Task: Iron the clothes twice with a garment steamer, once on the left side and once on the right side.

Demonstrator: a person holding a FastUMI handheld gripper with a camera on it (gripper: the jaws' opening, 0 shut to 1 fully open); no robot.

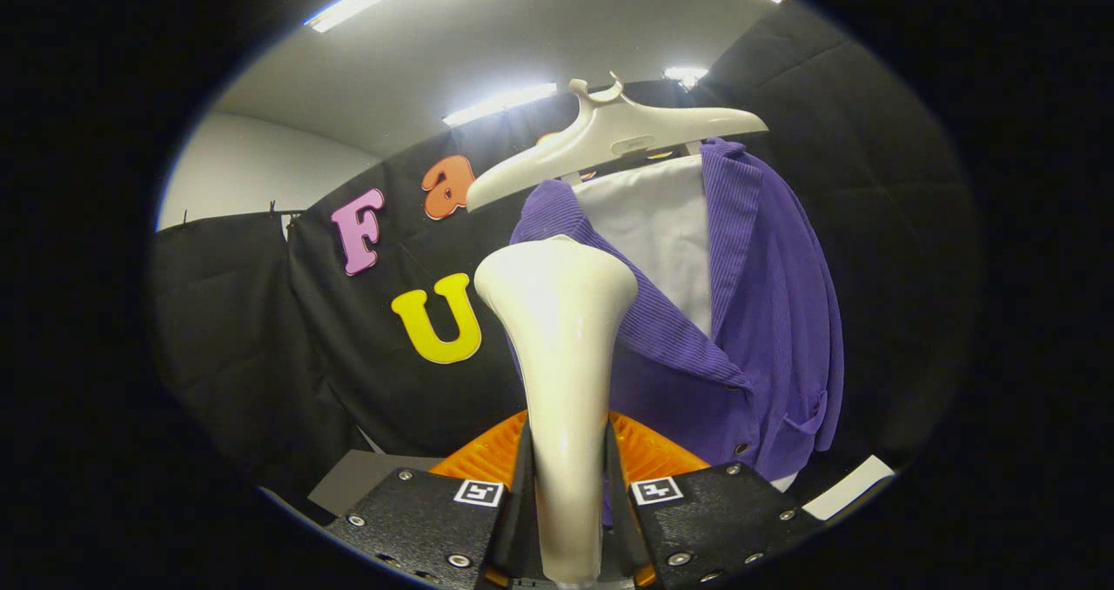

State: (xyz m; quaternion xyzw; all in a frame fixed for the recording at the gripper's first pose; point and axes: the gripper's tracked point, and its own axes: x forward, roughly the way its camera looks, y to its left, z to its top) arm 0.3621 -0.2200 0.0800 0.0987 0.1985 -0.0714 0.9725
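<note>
A cream garment steamer (561, 372) stands upright between my fingers, its handle pinched by both and its wide head raised ahead of them. My gripper (567, 477) is shut on the steamer handle. Beyond the steamer head hangs a purple ribbed cardigan (766, 311) on a cream hanger (609, 137), with a white panel (661, 224) showing inside its open front. The steamer head sits in front of the cardigan's left collar and left front, hiding part of it; whether it touches the cloth I cannot tell.
Black cloth walls (261, 329) close the booth behind and beside the cardigan. A grey flat piece (357, 477) lies low to the left of my fingers, and a white strip (848, 486) lies low to the right.
</note>
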